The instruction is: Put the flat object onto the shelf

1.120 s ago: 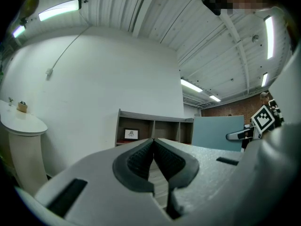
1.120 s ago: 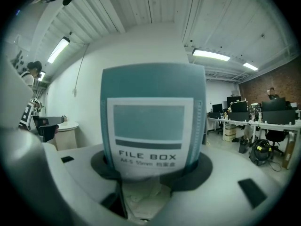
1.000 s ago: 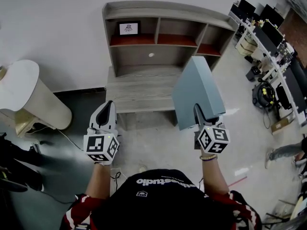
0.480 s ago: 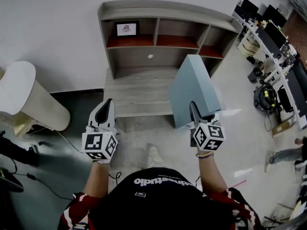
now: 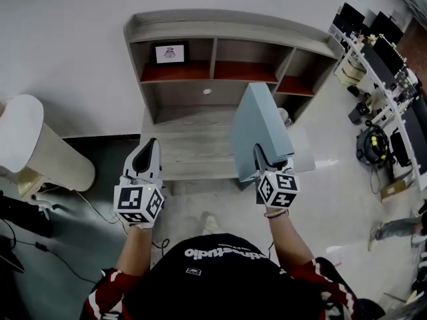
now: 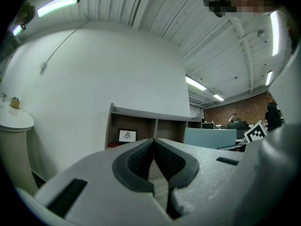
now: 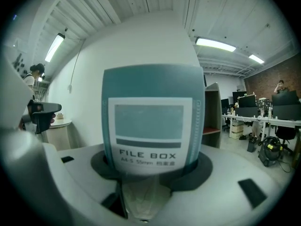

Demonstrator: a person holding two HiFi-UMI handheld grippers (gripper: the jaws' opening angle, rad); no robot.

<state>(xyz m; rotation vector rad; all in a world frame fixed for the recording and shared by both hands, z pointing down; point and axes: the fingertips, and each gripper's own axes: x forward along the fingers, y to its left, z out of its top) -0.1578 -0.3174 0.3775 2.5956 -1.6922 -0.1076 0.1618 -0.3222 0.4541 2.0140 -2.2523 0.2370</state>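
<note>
A grey wooden shelf unit with red-floored compartments stands against the white wall, with a wide lower ledge in front. My right gripper is shut on a flat blue-grey file box, held upright on its spine over the ledge's right part. In the right gripper view the file box fills the middle, its label facing the camera and the pads pressing its sides. My left gripper hovers before the ledge's left end, shut and holding nothing. Its tips meet in front of the shelf.
A small framed picture stands in the shelf's top-left compartment. A white round pedestal table is at the left. Desks with monitors and cables run along the right side. Someone's leg and shoe show at the right edge.
The shelf has come nearer. My right gripper has carried the file box left and forward, over the ledge. The left gripper has hardly moved.
</note>
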